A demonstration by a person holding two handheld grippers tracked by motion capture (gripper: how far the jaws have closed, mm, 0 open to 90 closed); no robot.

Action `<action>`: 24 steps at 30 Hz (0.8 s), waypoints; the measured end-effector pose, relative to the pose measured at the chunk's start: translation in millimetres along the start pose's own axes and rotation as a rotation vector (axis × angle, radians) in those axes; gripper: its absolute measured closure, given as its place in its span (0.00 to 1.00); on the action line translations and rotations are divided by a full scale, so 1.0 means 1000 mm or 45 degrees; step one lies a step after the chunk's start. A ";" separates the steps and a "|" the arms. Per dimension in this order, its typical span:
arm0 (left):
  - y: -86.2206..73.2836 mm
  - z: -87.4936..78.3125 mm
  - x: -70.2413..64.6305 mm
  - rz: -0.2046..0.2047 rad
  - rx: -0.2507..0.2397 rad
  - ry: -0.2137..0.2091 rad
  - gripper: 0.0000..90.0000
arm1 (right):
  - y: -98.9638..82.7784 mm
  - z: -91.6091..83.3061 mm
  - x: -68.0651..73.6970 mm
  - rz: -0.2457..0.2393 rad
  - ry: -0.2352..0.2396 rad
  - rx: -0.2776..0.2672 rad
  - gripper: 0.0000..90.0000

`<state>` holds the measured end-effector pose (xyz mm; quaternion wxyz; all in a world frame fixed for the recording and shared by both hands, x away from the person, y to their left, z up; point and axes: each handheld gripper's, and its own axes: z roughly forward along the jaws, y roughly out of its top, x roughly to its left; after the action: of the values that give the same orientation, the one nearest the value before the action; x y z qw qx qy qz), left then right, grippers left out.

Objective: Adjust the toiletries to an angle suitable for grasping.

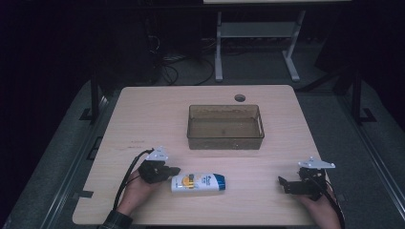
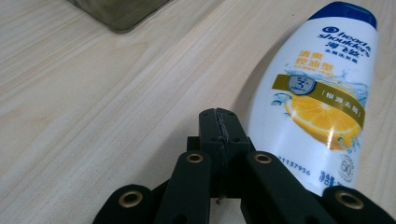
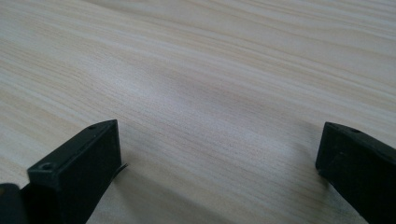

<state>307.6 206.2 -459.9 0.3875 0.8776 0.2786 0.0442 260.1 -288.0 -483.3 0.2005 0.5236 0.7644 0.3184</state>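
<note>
Just right of the left gripper (image 2: 219,126), jaws pressed together on nothing, lies a shampoo bottle (image 1: 198,183); beyond it, a bin (image 1: 225,142). Right gripper (image 3: 217,154) gapes wide over bare table (image 1: 143,114).

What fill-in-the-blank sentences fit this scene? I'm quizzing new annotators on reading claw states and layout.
1. The shampoo bottle lies on its ____ on the table.
2. The left claw has its jaws ____, right beside the bottle.
3. The right claw has its jaws ____, with bare wood between them.
4. The brownish clear bin beyond the bottle is ____.

Missing words: side; shut; open; empty
</note>
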 end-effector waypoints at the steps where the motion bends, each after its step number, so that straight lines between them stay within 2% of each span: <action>1: 0.000 0.000 0.000 0.001 0.000 0.000 0.99 | 0.000 0.000 0.000 0.000 0.000 0.000 0.00; 24: -0.012 -0.011 -0.012 -0.010 0.016 -0.043 0.99 | 0.000 0.000 0.000 0.001 0.000 0.000 0.00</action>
<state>288.4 213.5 -459.3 0.3867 0.8797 0.2757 0.0260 260.1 -288.0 -483.2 0.2003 0.5238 0.7642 0.3185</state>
